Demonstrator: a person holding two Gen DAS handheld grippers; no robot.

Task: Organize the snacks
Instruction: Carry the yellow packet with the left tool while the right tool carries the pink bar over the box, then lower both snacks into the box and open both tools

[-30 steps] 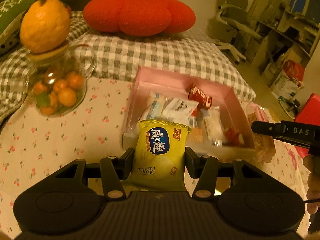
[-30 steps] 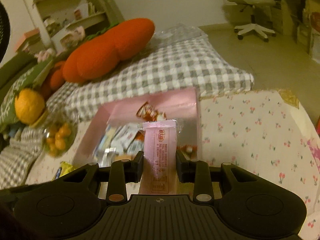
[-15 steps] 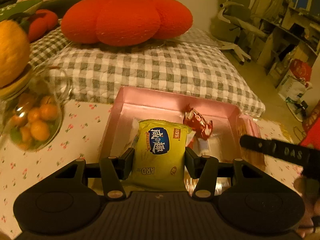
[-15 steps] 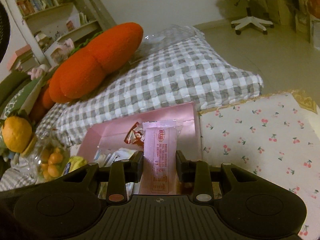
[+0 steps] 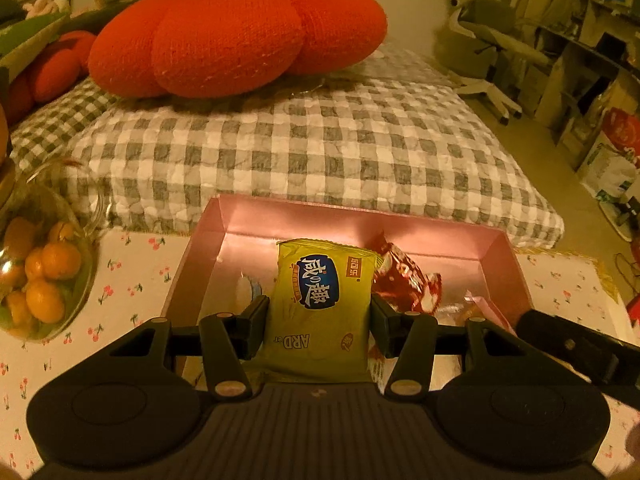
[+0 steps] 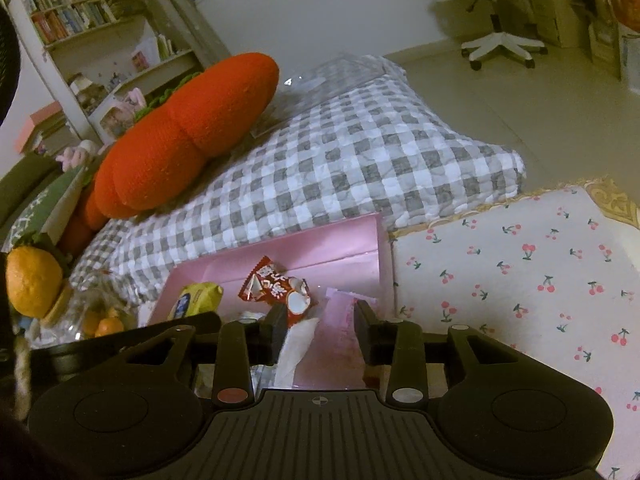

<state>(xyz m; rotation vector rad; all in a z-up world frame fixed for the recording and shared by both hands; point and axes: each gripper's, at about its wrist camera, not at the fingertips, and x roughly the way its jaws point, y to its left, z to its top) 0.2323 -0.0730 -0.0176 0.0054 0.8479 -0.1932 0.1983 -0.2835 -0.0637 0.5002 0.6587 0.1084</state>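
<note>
My left gripper [image 5: 318,322] is shut on a yellow-green snack bag [image 5: 322,304] and holds it upright over the pink box [image 5: 352,218]. A red snack packet [image 5: 406,278] lies in the box to the bag's right. In the right wrist view, my right gripper [image 6: 321,322] is open over the pink box [image 6: 312,244]. The pink snack packet [image 6: 340,328] lies in the box between the spread fingers. The red packet [image 6: 276,286] and the yellow-green bag [image 6: 198,298] show further left.
A glass jar of small oranges [image 5: 38,276] stands left of the box on the cherry-print tablecloth [image 6: 520,276]. Behind the table lies a grey checked mattress [image 5: 304,148] with a big red tomato cushion [image 5: 236,32]. An office chair [image 6: 496,8] stands on the floor beyond.
My left gripper has moved forward with the yellow-green bag, over the box. My right gripper has opened and let the pink packet drop into the box.
</note>
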